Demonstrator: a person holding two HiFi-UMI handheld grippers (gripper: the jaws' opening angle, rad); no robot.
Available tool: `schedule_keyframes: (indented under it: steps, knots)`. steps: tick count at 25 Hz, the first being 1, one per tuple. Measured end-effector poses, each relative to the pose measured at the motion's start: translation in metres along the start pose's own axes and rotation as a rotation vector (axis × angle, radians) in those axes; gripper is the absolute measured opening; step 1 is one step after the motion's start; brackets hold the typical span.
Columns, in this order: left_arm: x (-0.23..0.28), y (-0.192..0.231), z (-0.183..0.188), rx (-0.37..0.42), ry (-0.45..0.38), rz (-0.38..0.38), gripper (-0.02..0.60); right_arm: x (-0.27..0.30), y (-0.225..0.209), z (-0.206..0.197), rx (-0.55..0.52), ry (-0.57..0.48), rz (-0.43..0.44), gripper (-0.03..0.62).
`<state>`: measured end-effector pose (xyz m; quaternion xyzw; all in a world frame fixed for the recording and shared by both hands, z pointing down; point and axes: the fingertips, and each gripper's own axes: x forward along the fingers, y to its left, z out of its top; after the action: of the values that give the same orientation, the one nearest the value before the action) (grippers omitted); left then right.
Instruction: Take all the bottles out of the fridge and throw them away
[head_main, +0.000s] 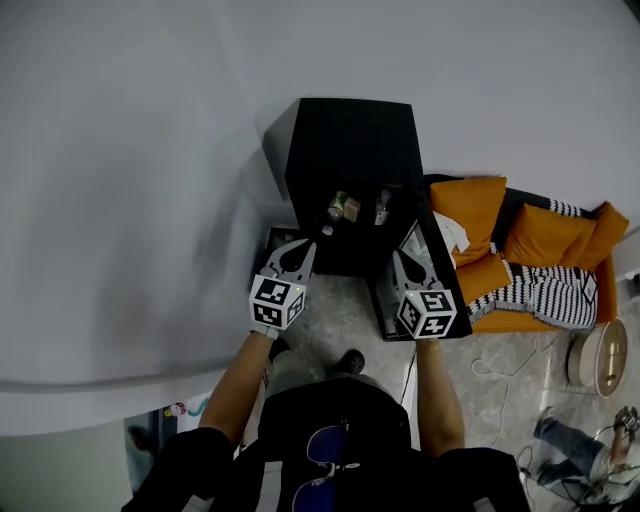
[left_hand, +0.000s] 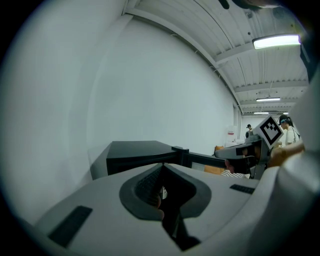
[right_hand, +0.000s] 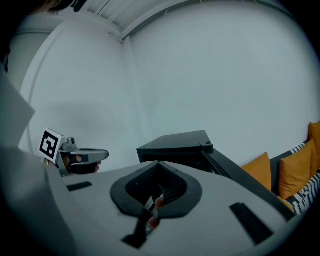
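Observation:
A small black fridge (head_main: 350, 160) stands against the white wall with its door (head_main: 425, 285) swung open to the right. On its shelf I see a few bottles, one at the left (head_main: 343, 207) and one at the right (head_main: 382, 208). My left gripper (head_main: 306, 247) points at the fridge's lower left, short of the opening, jaws together and nothing in them. My right gripper (head_main: 398, 257) hangs by the door's inner side, also shut and empty. The left gripper view shows the closed jaws (left_hand: 162, 165) before the fridge (left_hand: 135, 155). The right gripper view shows the same (right_hand: 158, 163), with the fridge (right_hand: 175, 146) beyond.
An orange sofa (head_main: 500, 235) with cushions and a striped blanket (head_main: 540, 290) sits right of the fridge. A round white object (head_main: 598, 358) and a cable (head_main: 500, 370) lie on the floor. Another person's legs (head_main: 560, 440) show at bottom right. A dark box (head_main: 273, 243) stands left of the fridge.

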<state>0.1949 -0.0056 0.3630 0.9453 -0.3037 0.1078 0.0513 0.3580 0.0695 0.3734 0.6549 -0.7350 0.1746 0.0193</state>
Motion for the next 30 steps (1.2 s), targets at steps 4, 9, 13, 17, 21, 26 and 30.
schedule_keyframes:
  steps: [4, 9, 13, 17, 21, 26, 30]
  knots:
    - [0.015, 0.012, 0.002, 0.016, 0.010, -0.043, 0.000, 0.011, -0.007, 0.002, 0.021, -0.016, -0.035, 0.002]
    - [0.031, 0.031, -0.002, 0.019, 0.040, -0.095, 0.000, 0.028, -0.017, 0.003, 0.047, -0.026, -0.099, 0.002]
    - [0.038, 0.046, -0.021, 0.000, 0.074, -0.123, 0.000, 0.039, -0.016, -0.002, 0.053, -0.023, -0.147, 0.002]
    - [0.044, 0.054, -0.037, -0.029, 0.091, -0.147, 0.000, 0.043, -0.013, -0.007, 0.047, -0.010, -0.183, 0.002]
    - [0.051, 0.060, -0.049, -0.043, 0.092, -0.147, 0.000, 0.046, -0.011, -0.013, 0.049, 0.008, -0.204, 0.002]
    - [0.060, 0.068, -0.064, -0.062, 0.091, -0.131, 0.000, 0.055, -0.011, -0.023, 0.046, 0.027, -0.207, 0.002]
    - [0.067, 0.076, -0.080, -0.091, 0.105, -0.114, 0.000, 0.070, -0.012, -0.036, 0.059, 0.041, -0.204, 0.002]
